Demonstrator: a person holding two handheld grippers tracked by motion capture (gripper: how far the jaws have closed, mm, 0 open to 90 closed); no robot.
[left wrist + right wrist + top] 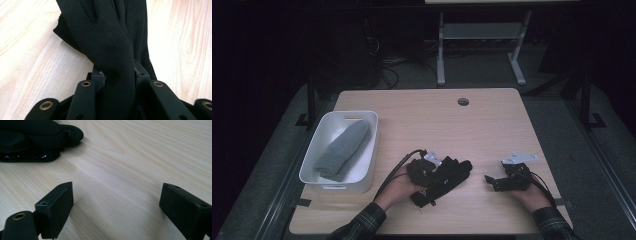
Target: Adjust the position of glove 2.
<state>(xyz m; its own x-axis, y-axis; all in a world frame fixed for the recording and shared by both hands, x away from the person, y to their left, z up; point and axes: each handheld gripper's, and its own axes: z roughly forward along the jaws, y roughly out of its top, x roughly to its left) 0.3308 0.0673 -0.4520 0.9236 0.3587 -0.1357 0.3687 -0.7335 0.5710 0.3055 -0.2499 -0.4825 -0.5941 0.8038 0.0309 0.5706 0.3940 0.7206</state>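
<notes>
Black glove [110, 45] on tabletop [492, 125], pinched by left gripper [119, 75] fingers. Right gripper [116, 202] fingers open, empty. Grey item, probably glove [343, 148], already in white bin [362, 172]; black one outstanding.

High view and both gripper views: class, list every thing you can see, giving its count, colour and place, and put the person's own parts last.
Table: one, light wood, with a round hole near its far edge.
Bin: one, white, on the table's left side.
Grey cloth: one, rolled, lying inside the bin.
Black glove: one, near the table's front middle.
Desk frame: one, pale grey, on the floor beyond the table.
Left gripper: one, black, fingers pressed on the glove.
Right gripper: one, black, fingers wide apart over bare wood, right of the glove.
Hands: two, left hand, right hand, in plaid sleeves at the front edge.
</notes>
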